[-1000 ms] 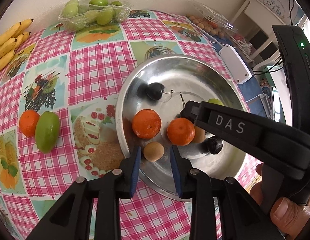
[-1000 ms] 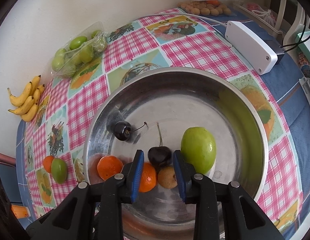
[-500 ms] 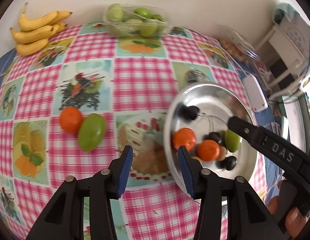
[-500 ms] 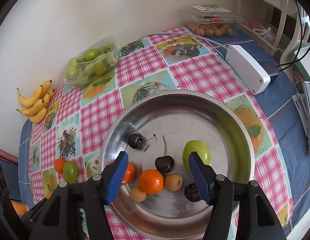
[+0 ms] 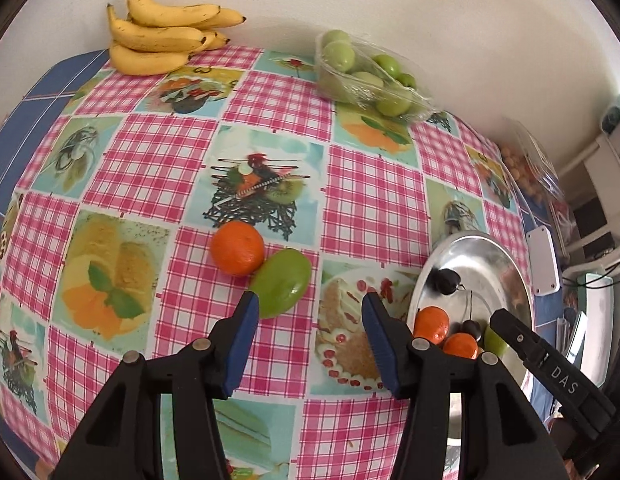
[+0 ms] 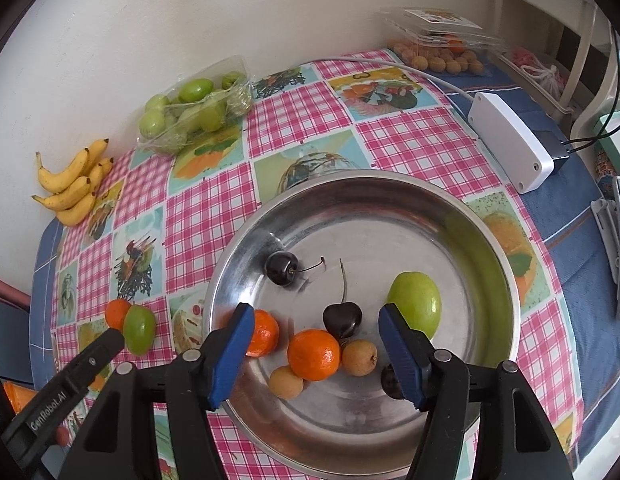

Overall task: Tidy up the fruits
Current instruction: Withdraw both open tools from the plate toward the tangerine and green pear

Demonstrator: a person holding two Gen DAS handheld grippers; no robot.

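A loose orange tangerine (image 5: 238, 248) and an oval green fruit (image 5: 281, 289) lie touching each other on the pink-checked, fruit-printed tablecloth of the bench (image 5: 150, 152), well to the left of the round steel bowl (image 6: 389, 184). The left hand-held gripper (image 5: 308, 334) hovers just short of them, its blue-padded jaws spread wide and holding nothing; the green fruit sits just beyond its left fingertip.

Inside the bowl lie two more tangerines (image 6: 313, 354), a larger green fruit (image 6: 415, 304), two dark stemmed cherries (image 6: 282, 267), two small tan round fruits (image 6: 359, 357) and a dark plum-like fruit (image 6: 391, 381) (half hidden behind a finger). The right hand-held gripper (image 6: 313, 354) hangs over the near side of the bowl, jaws likewise wide apart and empty, with the fruit cluster between them.

Against the white wall sit a bunch of yellow bananas (image 5: 166, 36) and a clear plastic punnet of green fruits (image 5: 369, 76). To the right of the bowl rests a white rectangular plastic box (image 6: 509, 142) with a cable, and beyond it a clear tray of small tan fruits (image 6: 437, 54).
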